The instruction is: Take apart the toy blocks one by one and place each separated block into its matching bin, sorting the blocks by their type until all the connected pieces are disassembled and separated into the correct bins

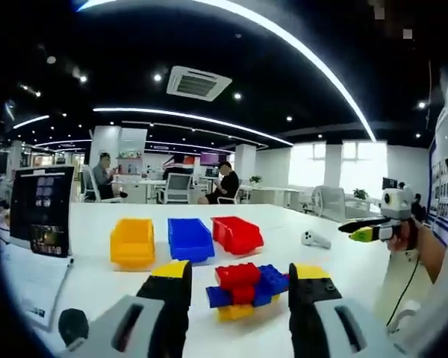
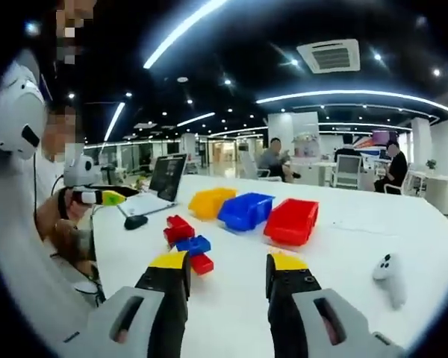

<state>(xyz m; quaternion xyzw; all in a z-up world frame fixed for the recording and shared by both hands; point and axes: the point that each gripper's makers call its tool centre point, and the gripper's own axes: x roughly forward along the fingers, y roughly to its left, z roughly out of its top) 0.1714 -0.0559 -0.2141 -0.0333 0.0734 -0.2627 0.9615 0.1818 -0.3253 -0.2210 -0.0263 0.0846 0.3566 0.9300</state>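
Task at start; block cluster [image 1: 245, 291] intact on worktop [image 1: 343, 261], between left hand-held gripper [image 1: 241, 287] jaws, spread, untouched; right hand-held gripper [image 2: 225, 280] released, empty; yellow bin [image 1: 132, 242], blue bin [image 1: 190, 239], red bin [image 1: 237, 234] show no blocks; all sorting left.

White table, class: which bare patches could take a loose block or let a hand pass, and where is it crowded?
Free: the table between the red bin and the white controller, and the strip between the block cluster and the three bins. Crowded: the yellow bin, blue bin and red bin sit close together; laptop and mouse fill that end.
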